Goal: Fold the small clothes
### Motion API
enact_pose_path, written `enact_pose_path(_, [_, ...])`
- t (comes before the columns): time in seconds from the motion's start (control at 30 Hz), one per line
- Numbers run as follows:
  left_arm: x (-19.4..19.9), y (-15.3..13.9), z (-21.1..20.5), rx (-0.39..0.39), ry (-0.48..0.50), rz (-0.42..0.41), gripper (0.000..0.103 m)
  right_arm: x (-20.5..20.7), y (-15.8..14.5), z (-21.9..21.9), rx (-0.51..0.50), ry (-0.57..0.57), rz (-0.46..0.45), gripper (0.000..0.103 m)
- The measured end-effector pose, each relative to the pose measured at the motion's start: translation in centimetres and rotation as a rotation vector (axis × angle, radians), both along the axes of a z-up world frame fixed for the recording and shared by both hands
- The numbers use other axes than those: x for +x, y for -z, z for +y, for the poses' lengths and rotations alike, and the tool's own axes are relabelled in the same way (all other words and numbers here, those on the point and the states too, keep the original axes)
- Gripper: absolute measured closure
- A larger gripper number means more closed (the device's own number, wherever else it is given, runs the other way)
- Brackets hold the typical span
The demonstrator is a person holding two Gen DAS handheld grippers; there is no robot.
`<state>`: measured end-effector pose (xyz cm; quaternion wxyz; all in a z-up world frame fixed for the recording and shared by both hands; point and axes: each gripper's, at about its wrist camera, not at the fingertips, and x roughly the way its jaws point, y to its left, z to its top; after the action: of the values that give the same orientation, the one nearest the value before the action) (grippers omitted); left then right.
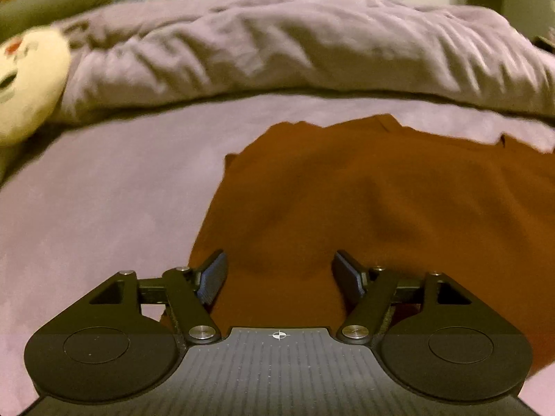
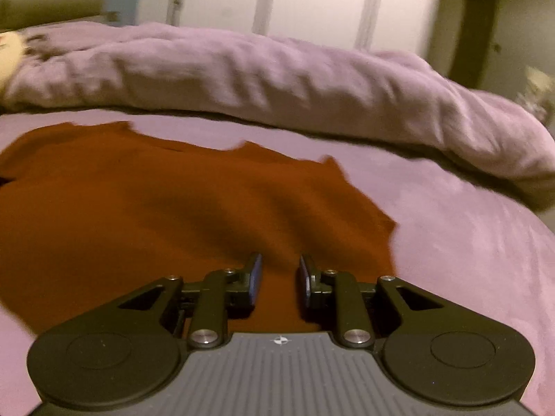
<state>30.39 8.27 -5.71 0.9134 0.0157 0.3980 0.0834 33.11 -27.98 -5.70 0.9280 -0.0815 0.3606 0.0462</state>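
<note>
A rust-orange garment [image 1: 364, 201] lies spread on the lilac bed sheet [image 1: 104, 215]. In the left wrist view my left gripper [image 1: 279, 270] is open wide, low over the garment's near left edge, with cloth between and under its fingers. In the right wrist view the same garment [image 2: 166, 208] fills the left and middle. My right gripper [image 2: 280, 270] is open with a narrower gap, low over the garment's near right part, nothing pinched. Both views are slightly blurred.
A rumpled lilac duvet [image 1: 295, 45] lies bunched across the far side of the bed, also in the right wrist view [image 2: 277, 79]. A cream plush toy [image 1: 24, 83] sits at far left. White wardrobe doors [image 2: 312, 3] stand behind.
</note>
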Motion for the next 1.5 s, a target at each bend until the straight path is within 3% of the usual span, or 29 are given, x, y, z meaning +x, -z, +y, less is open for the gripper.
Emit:
enact_pose_path(0.13, [-1.8, -1.6, -0.2, -0.027, 0.004, -0.018, 0.03, -1.0, -1.6, 0.6, -0.012, 0.011, -0.001, 0.08])
enact_pose_path(0.3, [-2.9, -2.9, -1.8, -0.097, 0.015, -0.034, 0.03, -3.4, -2.6, 2.0, 0.027, -0.065, -0.037, 0.078])
enact_pose_path(0.43, [-3.1, -3.2, -4.2, -0.128, 0.083, -0.036, 0.026, -3.6, -2.8, 3.6, 0.051, -0.094, -0.039, 0.078])
enact_pose_path(0.63, [-2.1, -0.9, -6.2, -0.118, 0.093, 0.002, 0.024, -2.6, -2.9, 6.1, 0.087, -0.118, -0.045, 0.077])
enact_pose_path(0.83, [-1.4, -0.2, -6.7, -0.079, 0.115, -0.008, 0.019, -1.7, -0.8, 8.0, -0.031, -0.151, -0.048, 0.077])
enact_pose_path(1.13, [0.1, 0.6, -7.0, -0.059, 0.105, -0.002, 0.017, -0.2, 0.1, 8.7, -0.078, -0.145, -0.063, 0.075])
enact_pose_path(1.27, [0.6, 0.8, -6.4, -0.065, 0.091, 0.008, 0.012, 0.5, 0.2, 8.5, -0.087, -0.154, -0.065, 0.07])
enact_pose_path(1.33, [0.2, 0.2, -5.8, -0.089, 0.067, 0.011, 0.018, 0.8, 0.2, 8.2, -0.088, -0.167, -0.065, 0.065])
enact_pose_path(1.43, [-1.8, -1.0, -4.5, -0.118, 0.059, -0.006, 0.021, 0.9, -0.8, 6.7, -0.012, -0.158, -0.026, 0.062])
enact_pose_path(1.5, [-3.6, -1.6, -3.1, -0.132, 0.034, -0.026, 0.021, 0.2, -1.7, 5.3, 0.034, -0.12, 0.01, 0.053])
